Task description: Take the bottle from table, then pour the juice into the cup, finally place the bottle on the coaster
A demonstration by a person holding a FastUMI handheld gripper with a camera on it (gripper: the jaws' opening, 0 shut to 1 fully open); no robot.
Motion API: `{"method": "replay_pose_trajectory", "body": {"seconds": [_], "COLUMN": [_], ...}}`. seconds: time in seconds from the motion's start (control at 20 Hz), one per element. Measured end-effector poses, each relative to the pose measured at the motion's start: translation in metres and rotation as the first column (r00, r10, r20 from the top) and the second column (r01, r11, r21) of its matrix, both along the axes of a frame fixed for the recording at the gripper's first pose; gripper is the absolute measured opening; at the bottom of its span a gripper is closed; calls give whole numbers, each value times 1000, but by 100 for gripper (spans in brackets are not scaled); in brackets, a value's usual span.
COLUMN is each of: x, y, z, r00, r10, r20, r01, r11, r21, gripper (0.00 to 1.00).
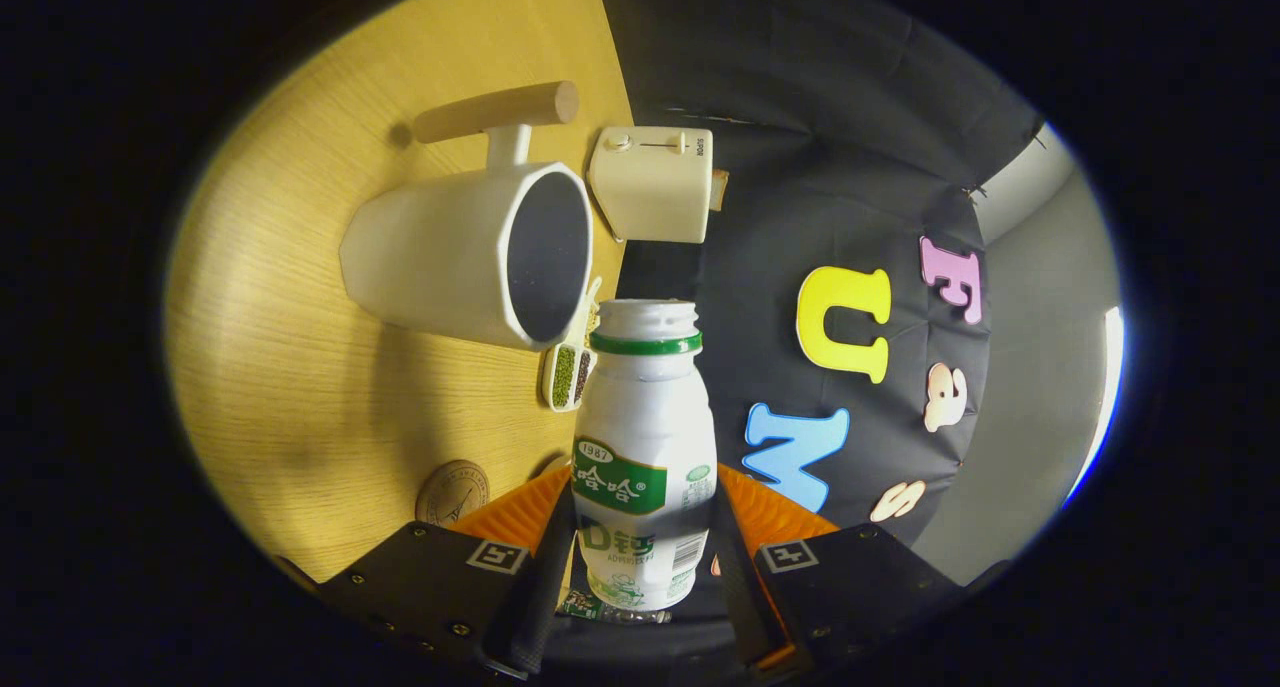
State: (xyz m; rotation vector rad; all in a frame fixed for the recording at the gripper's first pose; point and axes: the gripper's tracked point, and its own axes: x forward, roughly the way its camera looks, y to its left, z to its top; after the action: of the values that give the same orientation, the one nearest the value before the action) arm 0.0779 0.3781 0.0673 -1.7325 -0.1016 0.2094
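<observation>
While claw (640, 557) clamped bottle (642, 447) tight, tilted toward cup (470, 252) | advice: bring mouth over rim, tip slowly | coaster (452, 491) lay on desk (290, 387)

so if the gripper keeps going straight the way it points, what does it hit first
Probably the white cup: the gripper, jaws shut on the bottle, aims the open bottle mouth near its rim. Depth is unclear; it might slip past toward the toaster.
</observation>
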Motion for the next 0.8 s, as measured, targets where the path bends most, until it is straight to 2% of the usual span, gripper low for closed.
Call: {"method": "replay_pose_trajectory", "body": {"seconds": [0.8], "x": [0], "y": [9], "z": [11], "r00": [999], "r10": [21], "r20": [42], "r01": [-17], "r11": [996], "r21": [-90], "gripper": [69]}}
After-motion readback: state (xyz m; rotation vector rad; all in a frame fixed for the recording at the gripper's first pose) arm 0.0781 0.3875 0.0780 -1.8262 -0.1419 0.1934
